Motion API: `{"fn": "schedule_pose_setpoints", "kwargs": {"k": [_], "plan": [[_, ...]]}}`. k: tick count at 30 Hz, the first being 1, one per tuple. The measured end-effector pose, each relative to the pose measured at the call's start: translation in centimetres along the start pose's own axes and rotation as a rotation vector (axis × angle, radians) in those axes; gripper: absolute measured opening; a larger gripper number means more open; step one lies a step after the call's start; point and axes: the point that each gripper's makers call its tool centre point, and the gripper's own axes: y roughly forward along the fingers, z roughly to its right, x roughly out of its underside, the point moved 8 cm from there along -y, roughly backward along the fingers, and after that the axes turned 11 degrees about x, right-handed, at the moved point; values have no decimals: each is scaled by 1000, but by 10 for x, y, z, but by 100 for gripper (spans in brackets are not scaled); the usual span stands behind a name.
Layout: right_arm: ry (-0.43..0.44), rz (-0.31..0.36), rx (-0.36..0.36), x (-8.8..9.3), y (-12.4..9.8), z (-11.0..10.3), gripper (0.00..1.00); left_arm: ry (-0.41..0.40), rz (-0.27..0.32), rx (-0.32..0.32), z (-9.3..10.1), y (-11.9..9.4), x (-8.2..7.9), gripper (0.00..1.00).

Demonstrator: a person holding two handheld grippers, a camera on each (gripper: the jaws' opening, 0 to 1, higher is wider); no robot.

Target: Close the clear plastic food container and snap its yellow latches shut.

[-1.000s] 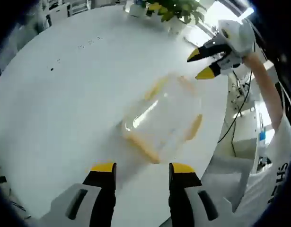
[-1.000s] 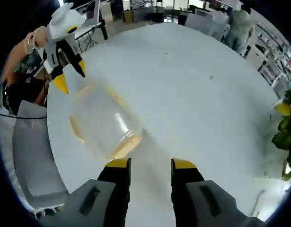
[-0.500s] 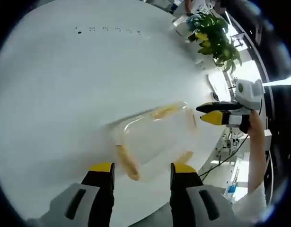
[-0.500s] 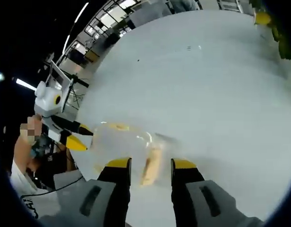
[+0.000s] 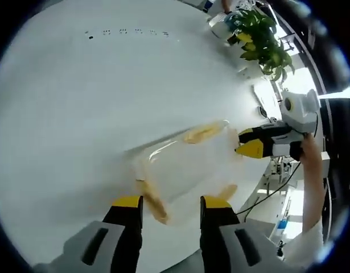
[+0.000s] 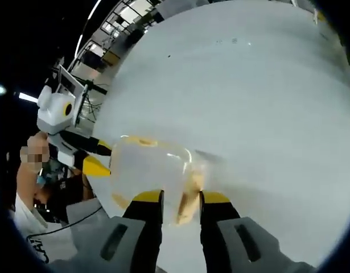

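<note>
1. The clear plastic food container (image 5: 183, 165) lies on the white table (image 5: 78, 96) between both grippers, its outline blurred and hard to trace.
2. The left gripper (image 5: 167, 203) has parted jaws straddling a yellow latch (image 5: 152, 200).
3. The right gripper (image 6: 176, 197) has jaws apart around another latch (contact unclear).
4. A potted plant (image 5: 257, 40) is cut off at the edge.

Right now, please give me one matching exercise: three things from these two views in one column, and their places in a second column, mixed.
Things:
1. clear container
2. potted plant
3. left gripper

Places:
A. at the far edge of the white table
B. at the container's side, seen in the right gripper view
C. on the table, near its close edge, between both grippers

Pairs: 1-C, 2-A, 3-B
</note>
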Motion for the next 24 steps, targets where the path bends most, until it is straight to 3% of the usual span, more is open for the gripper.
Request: {"fn": "schedule_pose_setpoints", "kwargs": {"k": [6, 11, 24], "plan": [[4, 12, -3, -3, 2, 1, 20, 28, -54, -75, -4, 4, 0, 32], [13, 31, 6, 1, 3, 0, 20, 15, -59, -73, -8, 3, -5, 31], [45, 30, 5, 8, 4, -2, 19, 37, -47, -77, -5, 5, -1, 30]]}}
